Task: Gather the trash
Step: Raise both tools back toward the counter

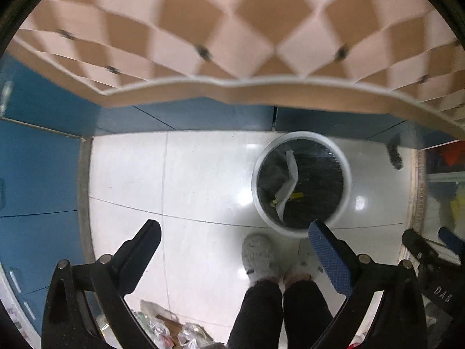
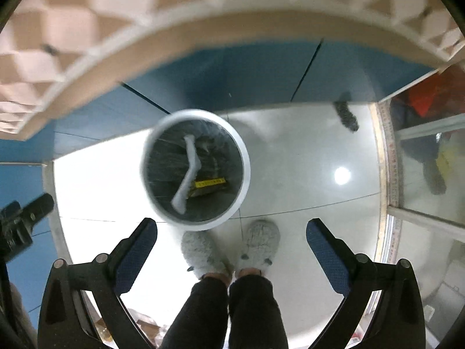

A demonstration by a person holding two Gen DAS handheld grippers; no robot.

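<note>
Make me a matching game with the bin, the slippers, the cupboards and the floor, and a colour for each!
Things:
1. bin
2. slippers
3. cupboards
4. bag inside the bin

Colours:
A. blue
B. black
C. white
D. fluffy grey

Pairs: 1-C, 2-D, 3-A, 4-B. I swapped the floor for the bag, since the floor is white like the bin.

Both wrist views look straight down from high above the floor (image 1: 203, 174), sharing the bin (image 1: 302, 183) and slippers (image 2: 258, 244).
</note>
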